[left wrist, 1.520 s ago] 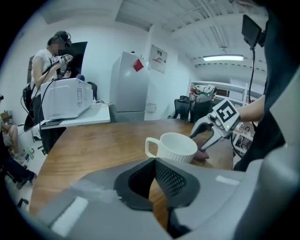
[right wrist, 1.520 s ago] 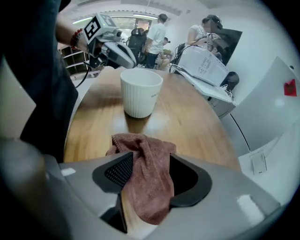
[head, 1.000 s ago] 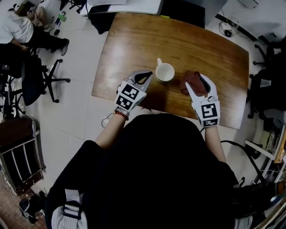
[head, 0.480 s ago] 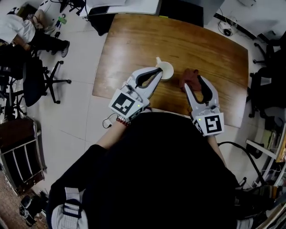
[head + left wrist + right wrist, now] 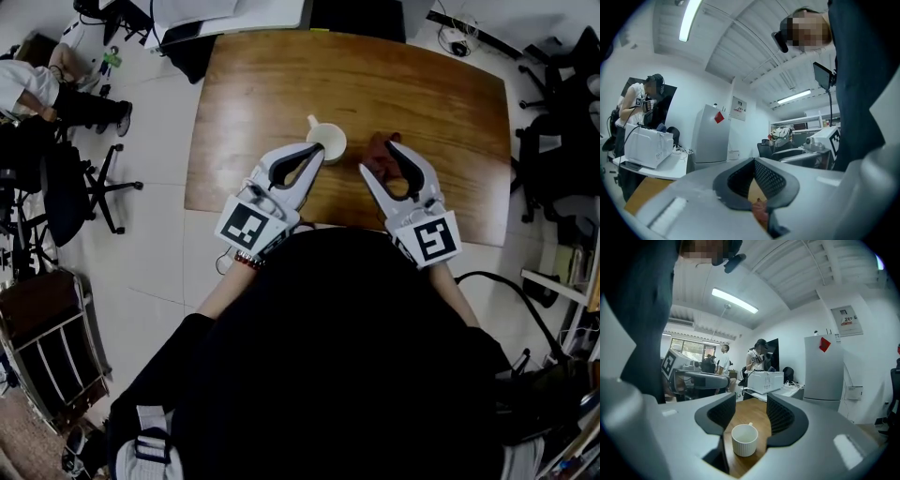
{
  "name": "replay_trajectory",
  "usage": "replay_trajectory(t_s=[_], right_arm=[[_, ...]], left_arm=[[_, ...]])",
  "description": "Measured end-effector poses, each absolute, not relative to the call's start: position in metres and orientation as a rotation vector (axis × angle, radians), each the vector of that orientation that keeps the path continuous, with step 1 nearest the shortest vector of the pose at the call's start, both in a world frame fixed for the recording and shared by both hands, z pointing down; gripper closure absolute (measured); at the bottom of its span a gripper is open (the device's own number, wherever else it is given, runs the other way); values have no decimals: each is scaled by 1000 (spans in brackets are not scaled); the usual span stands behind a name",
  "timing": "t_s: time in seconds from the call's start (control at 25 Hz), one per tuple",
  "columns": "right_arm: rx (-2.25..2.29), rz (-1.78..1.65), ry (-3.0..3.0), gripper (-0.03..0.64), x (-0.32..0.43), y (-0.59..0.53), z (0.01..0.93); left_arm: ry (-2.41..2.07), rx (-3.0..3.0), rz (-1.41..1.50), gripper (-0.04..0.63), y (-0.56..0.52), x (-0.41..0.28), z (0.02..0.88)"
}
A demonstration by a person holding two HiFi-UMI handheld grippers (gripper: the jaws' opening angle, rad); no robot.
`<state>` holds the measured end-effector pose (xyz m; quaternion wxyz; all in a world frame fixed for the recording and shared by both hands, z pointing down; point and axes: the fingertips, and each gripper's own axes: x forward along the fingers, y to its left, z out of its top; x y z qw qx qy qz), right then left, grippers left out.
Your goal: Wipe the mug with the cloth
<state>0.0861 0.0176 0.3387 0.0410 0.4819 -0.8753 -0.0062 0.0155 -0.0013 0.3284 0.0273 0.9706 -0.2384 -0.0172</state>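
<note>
Two grippers are hanging over the wooden table (image 5: 262,84), both empty. The mug (image 5: 327,143) is standing upright on the table just beyond the tips of the left gripper (image 5: 317,152). It is white with ribbed sides and an empty inside, and its handle is on the side away from both grippers' fingers. The cloth (image 5: 378,150), a crumpled reddish-brown heap, is lying on the table beneath the fingers of the right gripper (image 5: 377,156), near the mug but apart from it.

The left fingers are pressing together at their tips with nothing between them. The right fingers are standing spread, having just been closing a little, and are pinching nothing.

The head view is giving only the mug's rim and handle from above. The right gripper view is framing the mug (image 5: 744,439) in the gap between its fingers and revealing the ribbing. The left gripper view is catching just a scrap of the cloth (image 5: 759,210) below its closed tips.
</note>
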Motion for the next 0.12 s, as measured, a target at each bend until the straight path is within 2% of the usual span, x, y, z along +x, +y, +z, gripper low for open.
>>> replay_trajectory(t_s=[0.12], right_arm=[[1459, 0, -2703, 411, 82, 21, 344]], left_arm=[[-741, 2950, -63, 595, 0, 12, 335]])
